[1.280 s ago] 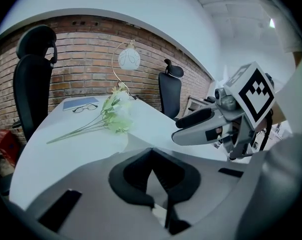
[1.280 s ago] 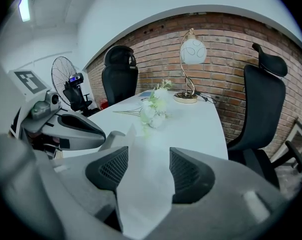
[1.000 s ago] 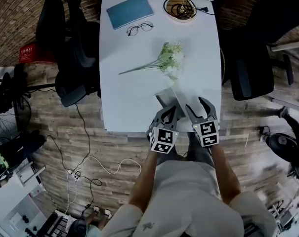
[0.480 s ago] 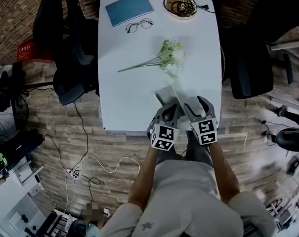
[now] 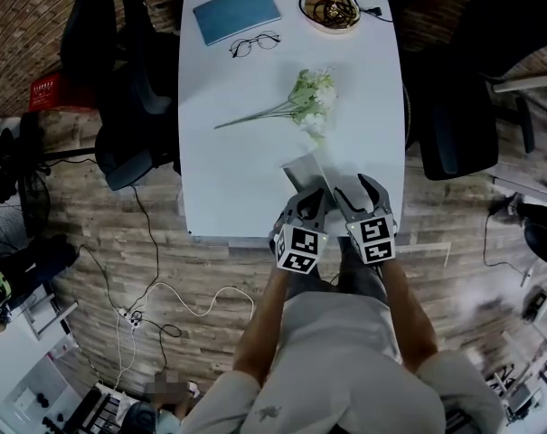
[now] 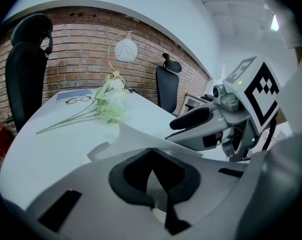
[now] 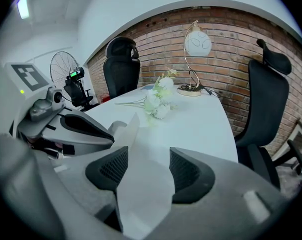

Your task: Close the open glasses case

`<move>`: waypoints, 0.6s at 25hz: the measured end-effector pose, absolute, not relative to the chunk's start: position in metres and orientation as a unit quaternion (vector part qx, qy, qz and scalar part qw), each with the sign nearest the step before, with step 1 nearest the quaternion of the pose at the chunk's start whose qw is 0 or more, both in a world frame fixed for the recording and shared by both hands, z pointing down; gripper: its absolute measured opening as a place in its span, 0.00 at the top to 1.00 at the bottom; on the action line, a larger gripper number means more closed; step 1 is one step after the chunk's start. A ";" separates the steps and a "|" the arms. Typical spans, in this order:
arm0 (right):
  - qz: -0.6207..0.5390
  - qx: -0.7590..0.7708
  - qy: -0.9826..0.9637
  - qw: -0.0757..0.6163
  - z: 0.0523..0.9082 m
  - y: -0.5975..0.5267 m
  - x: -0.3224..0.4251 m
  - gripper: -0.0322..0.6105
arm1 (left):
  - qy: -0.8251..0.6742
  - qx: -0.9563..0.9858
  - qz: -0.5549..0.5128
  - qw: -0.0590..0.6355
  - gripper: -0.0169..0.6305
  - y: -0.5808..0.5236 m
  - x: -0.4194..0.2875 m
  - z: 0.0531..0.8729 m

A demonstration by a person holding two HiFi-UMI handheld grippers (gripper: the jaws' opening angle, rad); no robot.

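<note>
Open glasses case (image 5: 302,172) sat near table's (image 5: 237,188) front edge, right of ctr. L gripper (image 5: 311,200) jaws were together, apparently pinching case base. R gripper (image 5: 357,189) jaws stood apart w/ raised lid (image 7: 141,174) between, unclamped. Risk: lid slips past pads, or a push skids case off the edge.

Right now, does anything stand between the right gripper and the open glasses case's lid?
Nothing visible does: the raised lid of the glasses case stands between the right gripper's parted fingers.
</note>
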State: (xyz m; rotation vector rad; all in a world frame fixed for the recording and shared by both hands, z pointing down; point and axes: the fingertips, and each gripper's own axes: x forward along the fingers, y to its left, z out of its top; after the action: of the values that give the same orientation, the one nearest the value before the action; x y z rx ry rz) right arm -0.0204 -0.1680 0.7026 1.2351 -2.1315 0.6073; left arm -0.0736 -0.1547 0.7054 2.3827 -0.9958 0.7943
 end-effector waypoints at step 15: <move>0.223 0.451 -0.810 0.302 0.704 -0.162 -0.030 0.54 | -0.371 0.857 0.281 0.222 0.97 -0.149 -0.082 0.705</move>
State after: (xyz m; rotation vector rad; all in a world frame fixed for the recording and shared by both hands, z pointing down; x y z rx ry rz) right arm -0.0302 -0.1620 0.7035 1.1957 -2.1472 0.5916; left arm -0.0824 -0.1487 0.7052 2.3685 -1.0239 0.7755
